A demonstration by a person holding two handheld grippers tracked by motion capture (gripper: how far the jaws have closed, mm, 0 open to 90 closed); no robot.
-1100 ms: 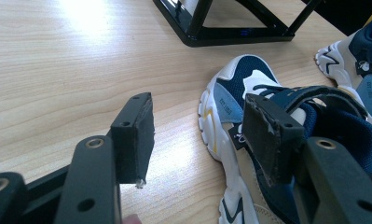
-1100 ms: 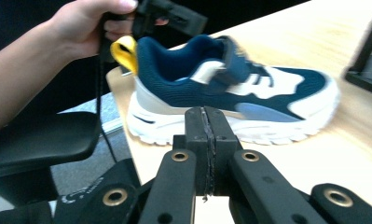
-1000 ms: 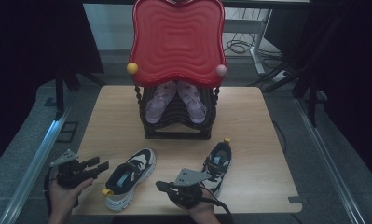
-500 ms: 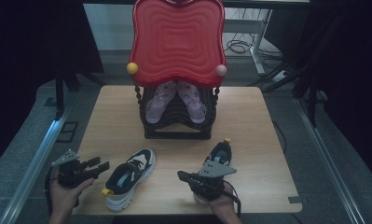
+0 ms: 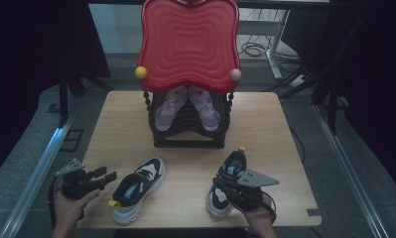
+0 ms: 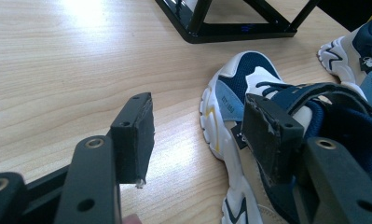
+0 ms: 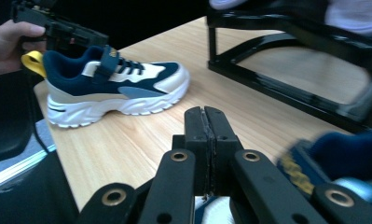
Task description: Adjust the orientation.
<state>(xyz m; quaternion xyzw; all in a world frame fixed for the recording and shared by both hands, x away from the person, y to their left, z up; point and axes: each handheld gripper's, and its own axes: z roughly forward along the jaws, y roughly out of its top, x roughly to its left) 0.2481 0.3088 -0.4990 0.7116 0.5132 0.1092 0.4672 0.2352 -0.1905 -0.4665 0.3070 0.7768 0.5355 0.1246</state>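
At the table's (image 5: 121, 124) near left edge, the left gripper (image 5: 102, 176) hovers with jaws spread, empty, just beside the left sneaker's (image 5: 138, 187) heel. Behind, a black rack (image 5: 188, 130) holds pink sandals (image 5: 164, 114) under a red tray (image 5: 188, 42). The right gripper (image 5: 224, 184), jaws pressed together on nothing, hangs over the right sneaker (image 5: 229, 171).
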